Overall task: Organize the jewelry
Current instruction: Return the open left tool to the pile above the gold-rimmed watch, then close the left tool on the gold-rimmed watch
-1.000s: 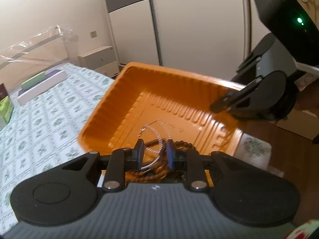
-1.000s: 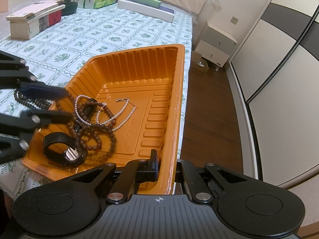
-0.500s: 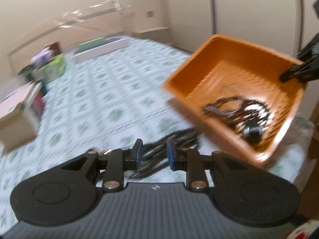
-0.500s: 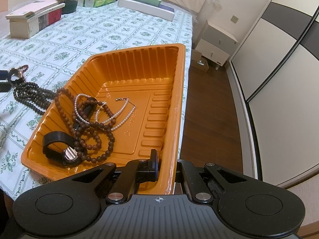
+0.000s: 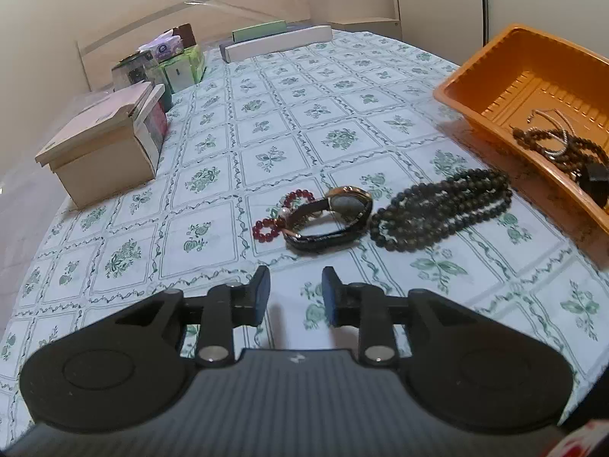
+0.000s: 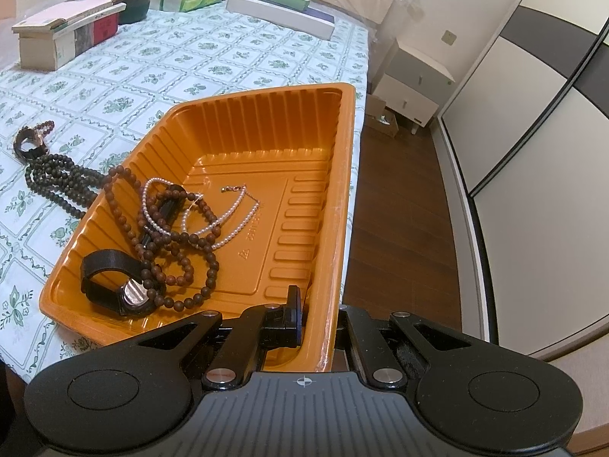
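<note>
An orange tray [image 6: 266, 122] sits at the table's right edge, and my right gripper [image 6: 316, 316] is shut on its near wall. Inside lie a pearl necklace [image 6: 228, 224], brown wooden beads [image 6: 182, 240] draped over the left rim, and a black watch [image 6: 110, 282]. In the left wrist view, my left gripper [image 5: 296, 285] hovers low over the tablecloth with its jaws opening and nothing between them. Just ahead of it lie a leather-strap watch [image 5: 335, 209], a red bead bracelet [image 5: 279, 217] and a dark bead necklace [image 5: 437, 209], left of the tray [image 5: 491, 76].
A cardboard box [image 5: 102, 144] stands at the left with green tissue boxes [image 5: 182, 64] behind it. A long white box [image 5: 278, 42] lies at the far end. Past the tray the table ends over a wooden floor [image 6: 399, 209], near a wardrobe [image 6: 533, 114].
My left gripper has left the tray, swung left and sunk over the tablecloth, and now faces the watch and bracelets with slightly wider jaws. The right gripper and tray have not moved.
</note>
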